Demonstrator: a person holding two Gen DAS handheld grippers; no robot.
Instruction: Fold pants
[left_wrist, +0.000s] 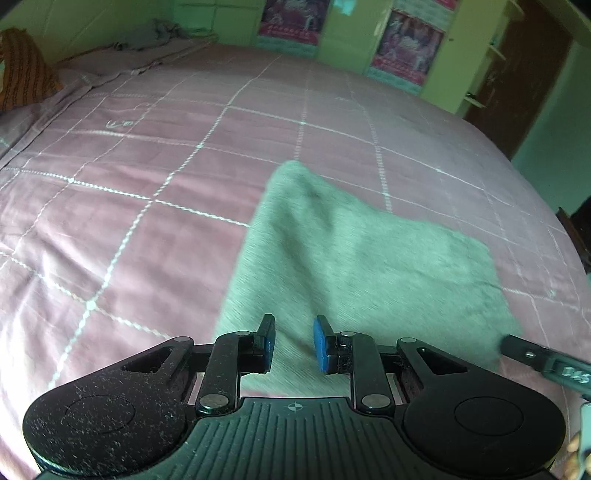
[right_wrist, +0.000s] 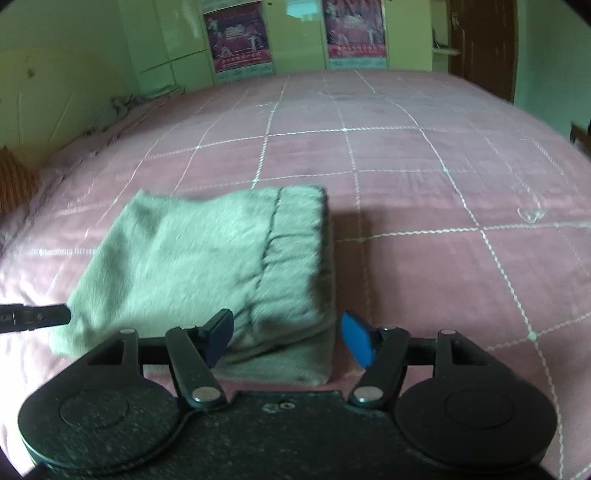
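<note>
Both wrist views: fingers (left_wrist: 321, 345) apart over pants (right_wrist: 207, 266).

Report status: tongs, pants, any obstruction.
Left tongs open, empty. Right tongs open, empty. Pants folded on bedspread. Nothing in the way.
</note>
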